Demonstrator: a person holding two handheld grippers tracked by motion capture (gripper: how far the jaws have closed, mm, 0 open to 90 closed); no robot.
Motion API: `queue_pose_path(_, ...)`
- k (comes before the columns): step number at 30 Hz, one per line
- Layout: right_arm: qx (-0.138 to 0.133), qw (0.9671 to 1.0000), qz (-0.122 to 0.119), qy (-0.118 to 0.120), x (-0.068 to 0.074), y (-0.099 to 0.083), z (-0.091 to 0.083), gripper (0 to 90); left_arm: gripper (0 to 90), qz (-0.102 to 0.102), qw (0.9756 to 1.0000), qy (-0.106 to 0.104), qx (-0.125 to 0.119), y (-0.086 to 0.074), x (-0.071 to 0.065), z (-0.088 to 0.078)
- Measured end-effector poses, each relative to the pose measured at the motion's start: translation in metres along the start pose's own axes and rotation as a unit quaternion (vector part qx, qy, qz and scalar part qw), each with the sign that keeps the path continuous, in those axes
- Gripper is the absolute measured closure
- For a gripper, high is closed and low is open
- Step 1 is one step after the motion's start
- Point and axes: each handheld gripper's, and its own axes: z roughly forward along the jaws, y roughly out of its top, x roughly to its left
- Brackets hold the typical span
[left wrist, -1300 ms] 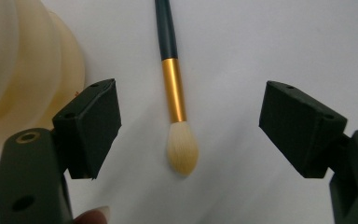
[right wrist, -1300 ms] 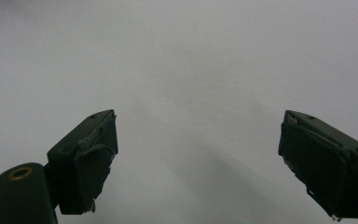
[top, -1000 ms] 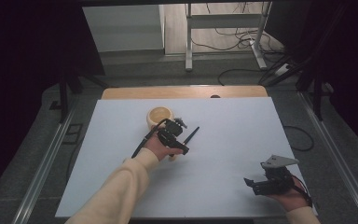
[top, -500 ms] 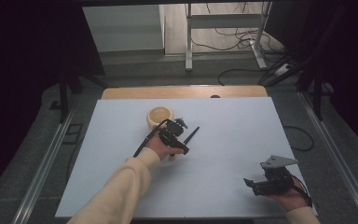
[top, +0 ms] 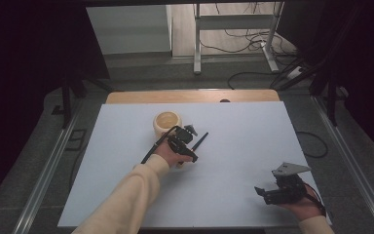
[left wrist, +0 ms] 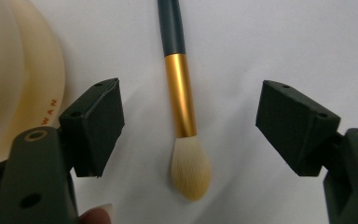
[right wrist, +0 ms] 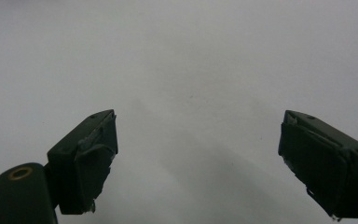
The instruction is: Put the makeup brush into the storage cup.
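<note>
A makeup brush [left wrist: 182, 93] lies flat on the white table, with a dark handle, a gold ferrule and pale bristles [left wrist: 191, 170]. My left gripper [left wrist: 196, 126] is open and straddles it, one pad on each side of the ferrule, neither touching. Seen from above, the left gripper [top: 187, 141] sits just left of the brush handle [top: 200, 141]. A cream cup [top: 167, 123] stands upright close behind and to the left, and its wall [left wrist: 9, 93] is beside the left jaw. My right gripper [top: 265, 194] rests near the front right, open [right wrist: 200, 158], with bare table between its jaws.
The white sheet [top: 253, 131] covers most of the table, with a wooden strip [top: 190, 96] along the far edge. Cables and a metal stand's legs [top: 233, 44] are on the floor beyond. Metal rails [top: 48, 170] run along both sides.
My left gripper has crept slightly to the right over the brush. The brush, the cup and the right gripper have stayed where they were.
</note>
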Motion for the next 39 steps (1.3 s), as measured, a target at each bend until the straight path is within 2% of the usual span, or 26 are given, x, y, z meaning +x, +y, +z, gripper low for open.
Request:
queue_pose_path(6, 0.001, 1.0000, 0.000, 0.000, 0.000, 0.000, 0.000, 12.4, 28.2, 0.000, 1.0000, -0.004, 0.007, 0.001, 0.001, 0.005)
queue_pose_path(11, 0.004, 1.0000, 0.000, 0.001, 0.000, 0.000, 0.001, 12.5, 35.5, 0.006, 0.9999, -0.007, 0.014, 0.001, 0.002, 0.007)
queue_pose_path(14, 0.004, 1.0000, 0.000, 0.001, 0.000, 0.000, 0.001, 12.4, 39.4, 0.012, 0.9998, -0.002, 0.017, 0.001, 0.002, 0.009)
queue_pose_path(20, 0.008, 1.0000, 0.000, -0.002, 0.000, 0.000, 0.002, 12.5, 48.2, 0.013, 0.9998, -0.002, 0.018, 0.001, 0.001, 0.009)
queue_pose_path(29, 0.009, 0.9999, 0.000, -0.005, -0.001, 0.000, 0.001, 12.5, 60.8, 0.014, 0.9996, 0.012, 0.022, 0.001, 0.002, 0.012)
queue_pose_path(33, 0.008, 1.0000, 0.000, -0.006, -0.001, 0.000, 0.001, 12.5, 63.4, 0.015, 0.9995, 0.014, 0.022, 0.002, 0.001, 0.012)
queue_pose_path(36, 0.004, 1.0000, -0.003, -0.008, 0.000, 0.001, 0.000, 12.5, 69.4, 0.022, 0.9993, 0.015, 0.025, 0.003, -0.001, 0.012)
queue_pose_path(39, 0.005, 0.9999, -0.003, -0.010, 0.000, 0.001, 0.000, 12.5, 74.6, 0.019, 0.9993, 0.010, 0.030, 0.004, -0.002, 0.012)
